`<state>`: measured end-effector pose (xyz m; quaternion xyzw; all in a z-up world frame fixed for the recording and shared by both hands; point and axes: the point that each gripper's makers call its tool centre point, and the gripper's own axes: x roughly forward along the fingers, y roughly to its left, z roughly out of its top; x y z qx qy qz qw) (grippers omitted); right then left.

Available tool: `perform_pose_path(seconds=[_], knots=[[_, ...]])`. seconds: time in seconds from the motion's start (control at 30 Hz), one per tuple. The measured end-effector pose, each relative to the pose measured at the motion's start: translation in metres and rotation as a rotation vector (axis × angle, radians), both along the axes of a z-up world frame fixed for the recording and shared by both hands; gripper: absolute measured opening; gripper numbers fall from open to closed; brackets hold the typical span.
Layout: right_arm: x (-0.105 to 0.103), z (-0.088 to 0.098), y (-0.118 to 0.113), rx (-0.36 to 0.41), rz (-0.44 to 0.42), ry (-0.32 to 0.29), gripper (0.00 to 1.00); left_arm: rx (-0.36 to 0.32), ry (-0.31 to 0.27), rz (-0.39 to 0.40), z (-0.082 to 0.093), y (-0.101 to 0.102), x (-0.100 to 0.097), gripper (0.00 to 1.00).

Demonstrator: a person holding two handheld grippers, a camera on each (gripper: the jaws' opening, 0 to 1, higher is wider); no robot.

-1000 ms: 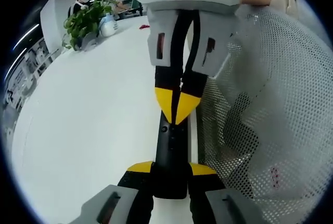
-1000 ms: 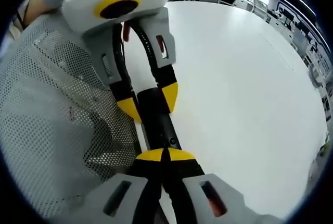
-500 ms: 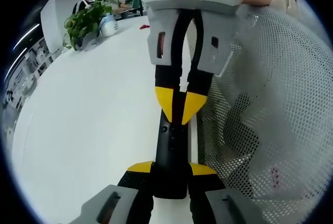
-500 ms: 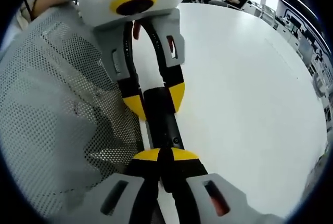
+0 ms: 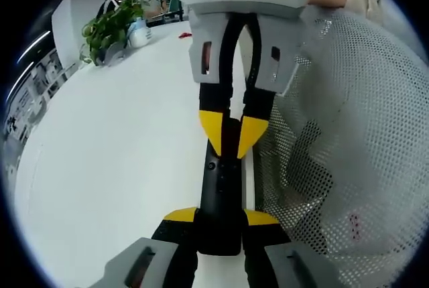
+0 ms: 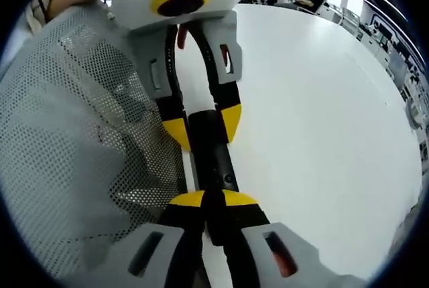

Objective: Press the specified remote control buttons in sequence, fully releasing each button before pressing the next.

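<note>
- Left gripper view: my left gripper [image 5: 220,224] pinches the remote's [image 5: 221,197] near end over the white table [image 5: 114,161]; a plant [image 5: 110,27] sits far off.
- Right gripper view: my right gripper [image 6: 213,202], tips pressed together, rests on the remote [image 6: 213,157]; mesh fabric [image 6: 74,140] lies beside it.

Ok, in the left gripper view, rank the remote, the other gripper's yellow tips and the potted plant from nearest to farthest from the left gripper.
1. The remote, clamped between the left gripper jaws at the bottom centre.
2. The right gripper yellow tips, pressing on the remote's far end, just above.
3. The potted plant, far across the white table, upper left.
</note>
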<state>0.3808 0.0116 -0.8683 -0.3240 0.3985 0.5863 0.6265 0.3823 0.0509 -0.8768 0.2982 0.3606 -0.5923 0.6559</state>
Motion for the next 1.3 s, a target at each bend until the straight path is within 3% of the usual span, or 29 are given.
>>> perform_pose_path(seconds=[0.5, 0.67, 0.83, 1.3], knots=[[0.0026, 0.0001, -0.0008, 0.017, -0.012, 0.011, 0.04, 0.005, 0.001, -0.006, 0.0, -0.0001, 0.0, 0.24], [-0.004, 0.0014, 0.0006, 0.022, 0.002, 0.026, 0.11, 0.004, 0.001, -0.004, 0.0, -0.0001, -0.0001, 0.24], [-0.0031, 0.0012, 0.0008, 0.001, 0.022, -0.001, 0.1, 0.006, -0.002, -0.003, -0.0002, -0.0001, -0.0002, 0.24], [-0.0054, 0.0004, -0.0049, -0.024, 0.032, 0.001, 0.13, 0.008, -0.003, 0.0, 0.0002, -0.0001, -0.0003, 0.24]])
